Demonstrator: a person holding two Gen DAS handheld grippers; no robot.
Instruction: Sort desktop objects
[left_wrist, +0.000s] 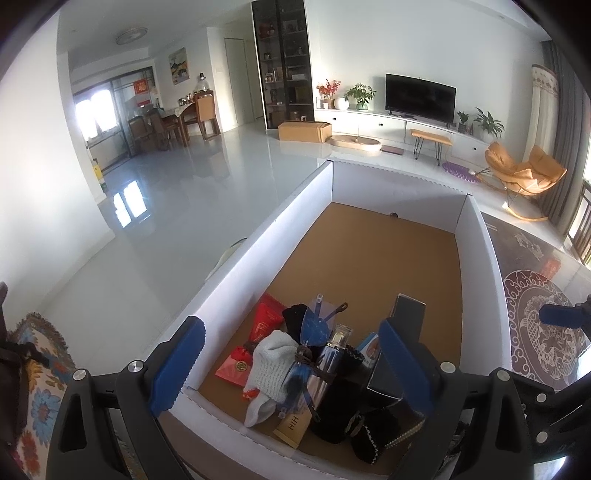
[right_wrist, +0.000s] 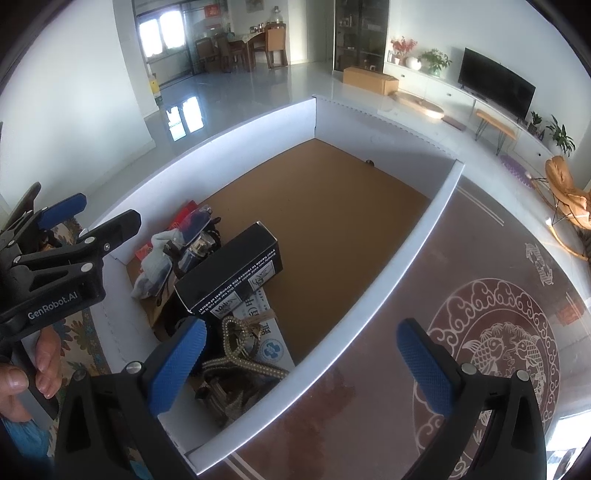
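A white-walled box (left_wrist: 288, 206) with a brown floor stands on the table. Its near end holds a pile: red packets (left_wrist: 266, 321), a white sock (left_wrist: 273, 362), blue-lensed glasses (left_wrist: 317, 325), a glass bottle (left_wrist: 338, 339), a black carton (right_wrist: 229, 273), a white printed box (right_wrist: 269, 332) and a beaded chain (right_wrist: 240, 354). My left gripper (left_wrist: 291, 369) hovers open above the pile with nothing between its fingers. My right gripper (right_wrist: 301, 365) is open and empty over the box's near right wall. The left gripper (right_wrist: 92, 218) also shows at the right wrist view's left edge.
The far half of the box floor (left_wrist: 388, 251) is bare cardboard. A dark red table top (right_wrist: 498, 350) with a fish pattern lies right of the box. A hand (right_wrist: 33, 369) holds the left gripper's handle. A patterned cloth (left_wrist: 40, 354) lies at the left.
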